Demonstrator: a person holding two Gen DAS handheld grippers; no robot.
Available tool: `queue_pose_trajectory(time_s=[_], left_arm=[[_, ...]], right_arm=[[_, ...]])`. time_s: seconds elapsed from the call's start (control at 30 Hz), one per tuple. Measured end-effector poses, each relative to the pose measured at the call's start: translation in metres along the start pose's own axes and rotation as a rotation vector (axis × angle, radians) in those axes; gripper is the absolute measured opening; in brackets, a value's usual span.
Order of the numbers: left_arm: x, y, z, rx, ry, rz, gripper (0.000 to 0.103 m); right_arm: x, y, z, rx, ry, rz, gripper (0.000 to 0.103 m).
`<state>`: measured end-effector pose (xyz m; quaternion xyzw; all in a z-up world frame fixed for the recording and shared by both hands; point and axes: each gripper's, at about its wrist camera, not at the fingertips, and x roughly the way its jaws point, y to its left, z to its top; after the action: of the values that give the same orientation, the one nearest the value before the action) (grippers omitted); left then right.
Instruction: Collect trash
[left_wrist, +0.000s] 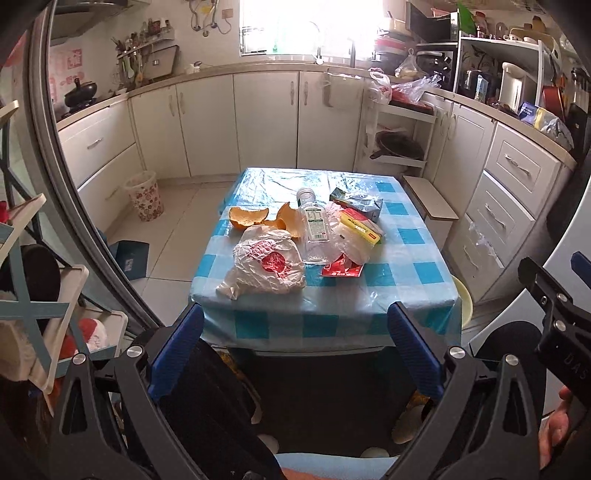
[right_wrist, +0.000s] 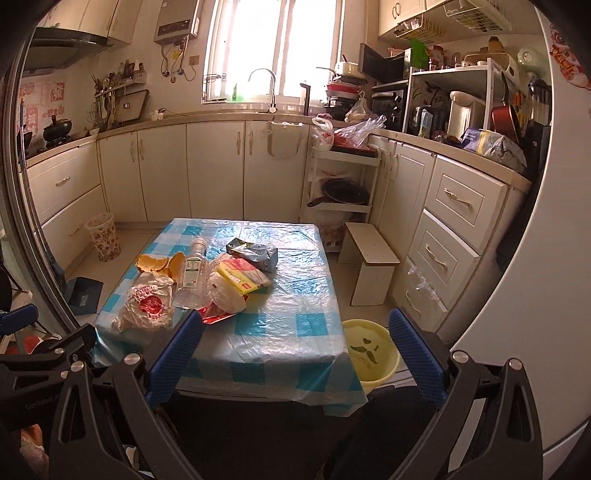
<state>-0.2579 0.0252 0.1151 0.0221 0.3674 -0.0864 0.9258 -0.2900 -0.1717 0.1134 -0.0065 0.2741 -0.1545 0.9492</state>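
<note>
Trash lies on a small table with a blue checked cloth (left_wrist: 406, 273) (right_wrist: 295, 321): a crumpled white and red plastic bag (left_wrist: 266, 264) (right_wrist: 147, 304), orange peels (left_wrist: 247, 218) (right_wrist: 157, 263), a clear plastic bottle (left_wrist: 314, 225) (right_wrist: 190, 273), a yellow packet (left_wrist: 360, 227) (right_wrist: 242, 275), a red wrapper (left_wrist: 341, 267) (right_wrist: 216, 314) and a squashed carton (left_wrist: 360, 203) (right_wrist: 255, 253). A yellow bin (right_wrist: 371, 349) stands on the floor right of the table. My left gripper (left_wrist: 295, 332) and right gripper (right_wrist: 295, 332) are open and empty, held before the table's near edge.
White cabinets line the back and right walls. A flowered basket (left_wrist: 144, 195) (right_wrist: 103, 236) stands at the left, a blue dustpan (left_wrist: 129, 258) on the floor, a white step stool (right_wrist: 369, 273) right of the table, and a rack with a pan (right_wrist: 341, 192) behind.
</note>
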Motion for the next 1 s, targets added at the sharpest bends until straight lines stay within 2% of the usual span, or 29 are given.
queue_pose_trajectory(time_s=[0.47,1.0], left_arm=[[-0.029,-0.004,-0.004,0.012,-0.048,0.018,0.095],[-0.036,-0.010,-0.005,0.023,-0.063,0.015,0.095]], right_arm=[[-0.029,-0.007,-0.003,0.015,-0.051,-0.011,0.097],[-0.035,-0.019,-0.001,0.038,-0.053,0.006,0.097]])
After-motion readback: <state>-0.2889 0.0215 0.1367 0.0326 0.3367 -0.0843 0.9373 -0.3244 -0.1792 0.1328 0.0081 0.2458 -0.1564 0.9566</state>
